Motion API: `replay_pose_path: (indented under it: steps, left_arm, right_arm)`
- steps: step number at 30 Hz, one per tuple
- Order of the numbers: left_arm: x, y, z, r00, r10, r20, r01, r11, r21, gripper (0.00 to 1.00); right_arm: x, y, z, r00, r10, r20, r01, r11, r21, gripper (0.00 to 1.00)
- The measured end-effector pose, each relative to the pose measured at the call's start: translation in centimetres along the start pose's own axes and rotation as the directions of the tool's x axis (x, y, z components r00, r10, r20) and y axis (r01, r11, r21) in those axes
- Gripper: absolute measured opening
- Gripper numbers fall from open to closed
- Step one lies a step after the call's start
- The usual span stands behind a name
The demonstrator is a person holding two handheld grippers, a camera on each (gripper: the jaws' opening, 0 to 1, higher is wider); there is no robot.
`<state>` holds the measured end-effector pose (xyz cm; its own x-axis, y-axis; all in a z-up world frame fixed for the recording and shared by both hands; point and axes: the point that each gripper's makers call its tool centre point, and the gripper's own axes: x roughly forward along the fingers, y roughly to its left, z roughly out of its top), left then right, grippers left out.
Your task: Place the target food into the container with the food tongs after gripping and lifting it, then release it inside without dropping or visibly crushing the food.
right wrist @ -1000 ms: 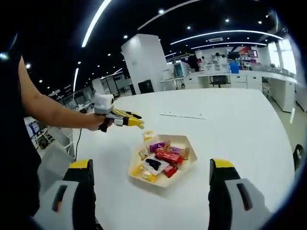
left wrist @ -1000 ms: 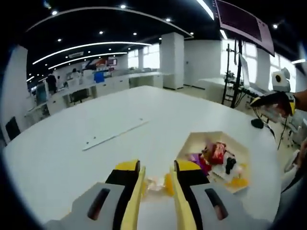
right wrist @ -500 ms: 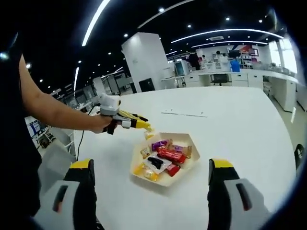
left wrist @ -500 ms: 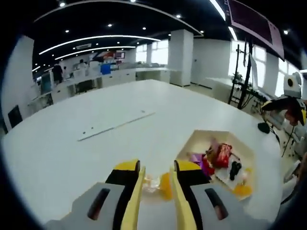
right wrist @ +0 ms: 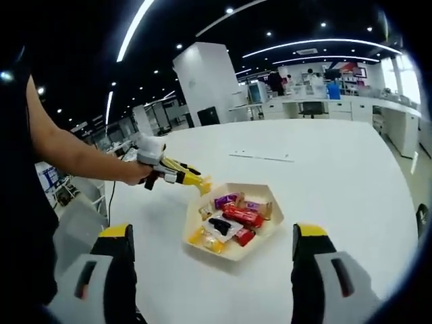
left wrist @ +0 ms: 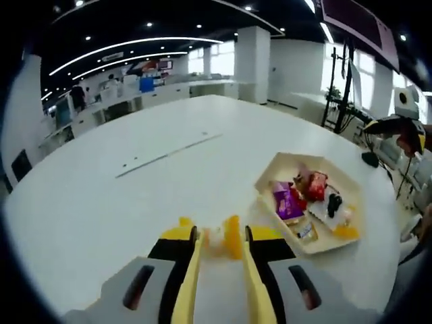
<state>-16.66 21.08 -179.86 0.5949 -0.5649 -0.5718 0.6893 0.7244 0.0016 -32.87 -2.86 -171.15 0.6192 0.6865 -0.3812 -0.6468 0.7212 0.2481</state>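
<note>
In the left gripper view, the left claw is clamped on a small wrapped candy, pale with a yellow end, pinched between the yellow jaw tips above the white surface. The hexagonal paper tray lies to the right of the claw, apart from it, holding a purple packet, a red packet, a black piece and yellow sweets.

In the right gripper view, the right claw stands wide apart and empty, its jaws framing the tray. The left claw, held in a person's hand, hangs just beside the tray's near-left rim with the candy at its tip.
</note>
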Motion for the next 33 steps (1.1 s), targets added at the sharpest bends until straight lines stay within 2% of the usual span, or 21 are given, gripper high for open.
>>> replay_pose_path:
  steps: [2,4,8,10,11,13,20,23,30,33]
  left_arm:
    - [-0.4,0.5,-0.2,1.0,0.009,-0.008,-0.008,1.0,0.018,0.25]
    - [-0.9,1.2,-0.3,1.0,0.021,-0.01,-0.021,1.0,0.001,0.25]
    - [-1.2,1.8,1.1,0.999,0.04,0.029,-0.04,0.999,-0.031,0.26]
    - [-1.1,2.2,1.3,0.997,0.078,0.024,-0.077,0.995,-0.057,0.26]
    - [-0.9,2.7,1.3,0.993,0.121,0.005,-0.12,0.989,-0.082,0.25]
    - [-0.3,2.9,1.1,0.989,0.148,-0.012,-0.149,0.981,-0.126,0.25]
    - [0.7,2.7,0.3,0.982,0.186,-0.046,-0.189,0.978,-0.09,0.25]
    - [0.6,2.6,0.0,0.98,0.194,-0.052,-0.198,0.976,-0.087,0.25]
    - [-0.9,2.0,-0.9,0.985,0.163,-0.052,-0.166,0.984,-0.066,0.25]
    - [-1.8,1.0,-1.4,0.989,0.139,-0.058,-0.14,0.99,-0.02,0.26]
  right_arm:
    - [0.1,0.1,0.0,1.0,0.004,0.001,-0.004,1.0,0.002,0.96]
    - [0.3,0.3,-0.2,1.0,0.01,-0.003,-0.01,1.0,0.003,0.96]
    - [0.5,0.3,-0.2,1.0,0.014,-0.007,-0.014,1.0,0.001,0.96]
    - [0.6,0.2,-0.3,1.0,0.013,-0.007,-0.013,1.0,0.002,0.96]
    - [0.6,0.2,-0.2,1.0,0.014,-0.005,-0.014,1.0,0.002,0.96]
    - [0.7,0.2,-0.2,1.0,0.014,-0.005,-0.014,1.0,0.003,0.96]
    - [0.5,0.2,-0.4,1.0,0.012,-0.025,-0.012,1.0,-0.016,0.95]
    - [0.3,0.1,-0.3,0.999,0.007,-0.032,-0.008,1.0,-0.025,0.95]
    - [0.5,0.1,-0.3,0.999,0.002,-0.04,-0.004,0.999,-0.042,0.95]
    - [0.8,0.3,-0.3,0.999,0.006,-0.04,-0.007,0.999,-0.043,0.94]
